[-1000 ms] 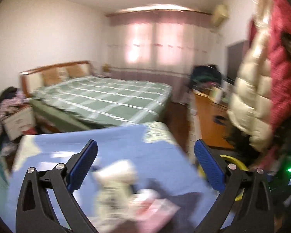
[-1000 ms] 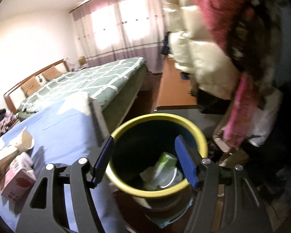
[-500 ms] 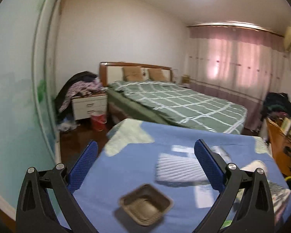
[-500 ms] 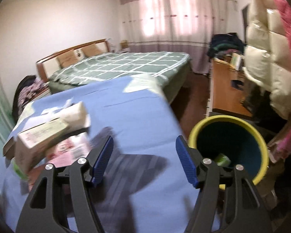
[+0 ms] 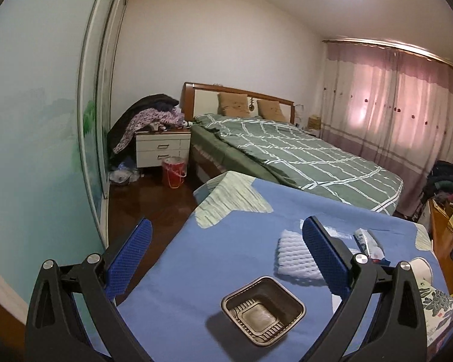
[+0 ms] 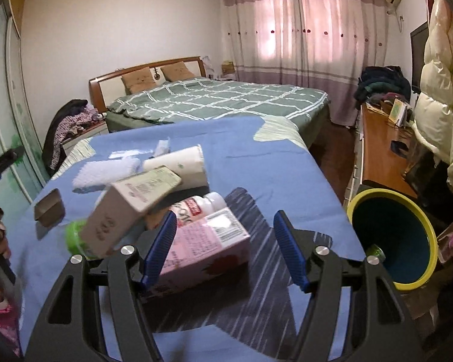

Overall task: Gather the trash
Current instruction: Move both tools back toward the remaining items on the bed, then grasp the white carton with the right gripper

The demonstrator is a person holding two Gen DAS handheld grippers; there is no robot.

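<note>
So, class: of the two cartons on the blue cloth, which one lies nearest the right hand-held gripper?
The pink carton, lying flat beside the open right hand-held gripper. The beige carton sits farther left, tilted up on other rubbish.

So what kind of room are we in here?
A lived-in bedroom: a made bed with a wooden headboard, a nightstand piled with clothes, and curtains over the window.

Two cartons point(image 6: 130, 208), one brown tray point(image 5: 263, 310), one foam net point(image 5: 296, 253), one bin point(image 6: 392, 238).
</note>
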